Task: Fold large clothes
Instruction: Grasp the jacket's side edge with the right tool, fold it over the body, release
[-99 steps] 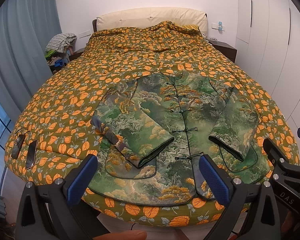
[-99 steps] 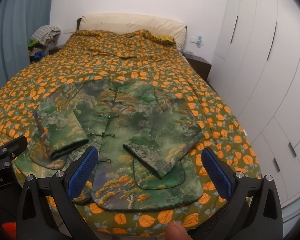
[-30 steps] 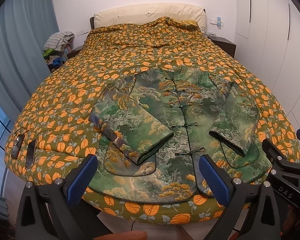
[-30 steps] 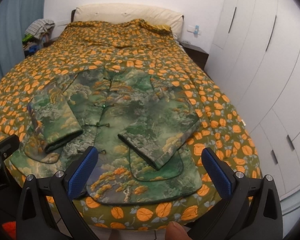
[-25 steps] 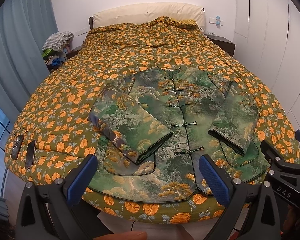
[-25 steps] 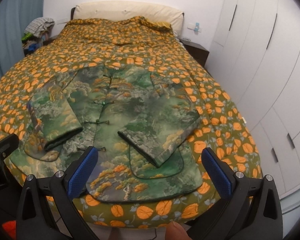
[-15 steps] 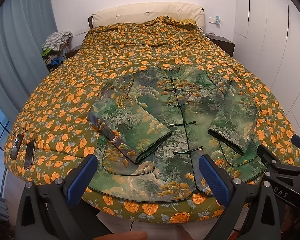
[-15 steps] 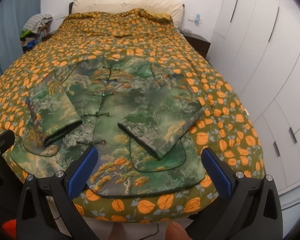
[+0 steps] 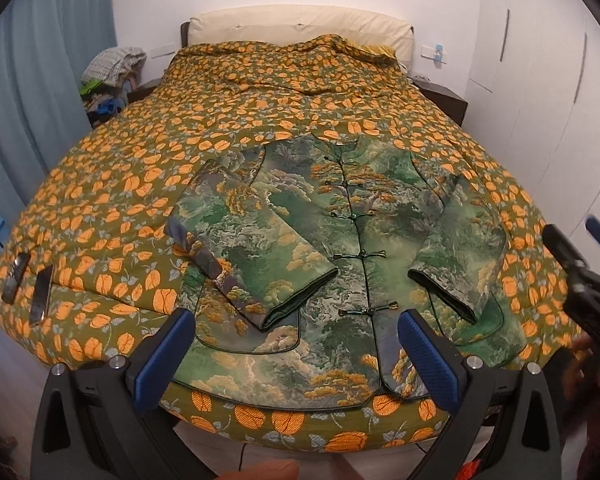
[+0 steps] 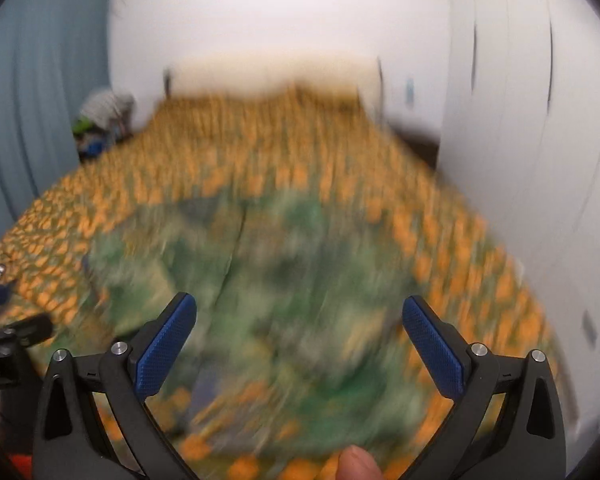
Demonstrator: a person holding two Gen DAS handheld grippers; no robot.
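left wrist view: your left gripper (image 9: 296, 344) hangs off the foot of the bed, jaws spread wide with nothing between them. the green landscape-print brocade jacket with knotted frog fastenings (image 9: 340, 248) lies face up on the olive bedspread with orange leaves (image 9: 148, 184), collar toward the cream padded headboard (image 9: 300, 26), hem at the near edge. both sleeves are already laid in over the front panels, cuffs pointing toward the hem; judged from that, the hem is placed within your reach for a fold up toward the collar. the front placket runs straight down the middle, which should help keep that fold square. your right gripper (image 9: 584, 276) shows at the right edge, blurred, beside the jacket's right hem corner. two dark flat objects (image 9: 28, 284) lie on the bedspread at the left, too small to identify.

right wrist view: heavy motion blur. you can make out only a green mass for the jacket and an orange one for the bedspread; no seams, cuffs or hem edge are readable. what this view does settle is the right gripper's own state: jaws fully apart and holding nothing. the left gripper appears dimly at the lower left. a fingertip (image 10: 356, 464) shows at the bottom edge.
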